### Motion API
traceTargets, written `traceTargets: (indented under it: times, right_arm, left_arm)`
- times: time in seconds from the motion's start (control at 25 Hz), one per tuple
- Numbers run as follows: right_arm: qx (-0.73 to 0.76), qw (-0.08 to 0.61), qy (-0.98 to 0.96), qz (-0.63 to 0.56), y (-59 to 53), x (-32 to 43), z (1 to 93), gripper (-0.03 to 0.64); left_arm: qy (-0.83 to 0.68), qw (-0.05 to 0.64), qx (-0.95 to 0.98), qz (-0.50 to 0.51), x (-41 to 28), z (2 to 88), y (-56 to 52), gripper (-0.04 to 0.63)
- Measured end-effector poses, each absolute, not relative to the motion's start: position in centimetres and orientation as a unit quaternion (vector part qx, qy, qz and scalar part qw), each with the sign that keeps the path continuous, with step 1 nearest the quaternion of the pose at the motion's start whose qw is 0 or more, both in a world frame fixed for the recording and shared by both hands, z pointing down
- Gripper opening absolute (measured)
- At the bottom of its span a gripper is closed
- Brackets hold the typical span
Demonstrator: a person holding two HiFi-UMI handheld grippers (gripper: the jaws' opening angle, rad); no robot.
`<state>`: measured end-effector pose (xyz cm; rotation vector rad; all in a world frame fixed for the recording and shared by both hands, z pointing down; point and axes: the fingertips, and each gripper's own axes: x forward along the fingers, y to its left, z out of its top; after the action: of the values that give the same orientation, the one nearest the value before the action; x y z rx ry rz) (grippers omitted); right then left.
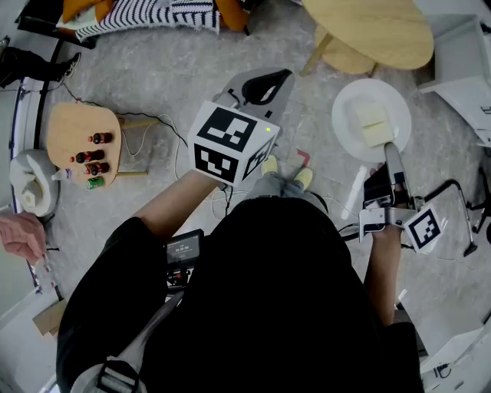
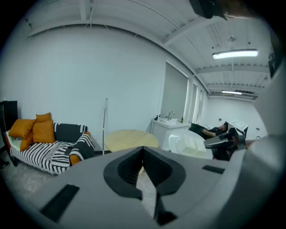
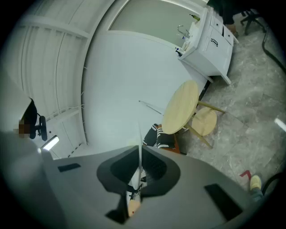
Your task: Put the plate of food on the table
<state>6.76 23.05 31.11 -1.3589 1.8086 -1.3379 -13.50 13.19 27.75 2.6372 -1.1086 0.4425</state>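
Note:
A white plate with pale yellow pieces of food hangs over the grey floor, below the round wooden table. My right gripper is shut on the plate's near rim. In the right gripper view the plate shows edge-on as a thin line between the jaws of the right gripper, with the table ahead. My left gripper is in the middle, shut and holding nothing. In its own view the left gripper faces the table, with the plate to the right.
A wooden stool stands under the table. A small round side table with several bottles is at the left, and a sofa with a striped blanket at the top. Another person's hand is at the left edge. Cables cross the floor.

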Motion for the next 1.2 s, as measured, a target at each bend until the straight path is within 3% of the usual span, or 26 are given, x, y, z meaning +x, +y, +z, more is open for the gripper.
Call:
traceTargets:
  times: [1.2]
  right_arm:
    - [-0.508,0.256,0.675,-0.469,23.6,2.3,29.0,0.02]
  left_arm:
    - [-0.364,0.119,0.915,0.125,-16.9,26.5,13.5,0.006]
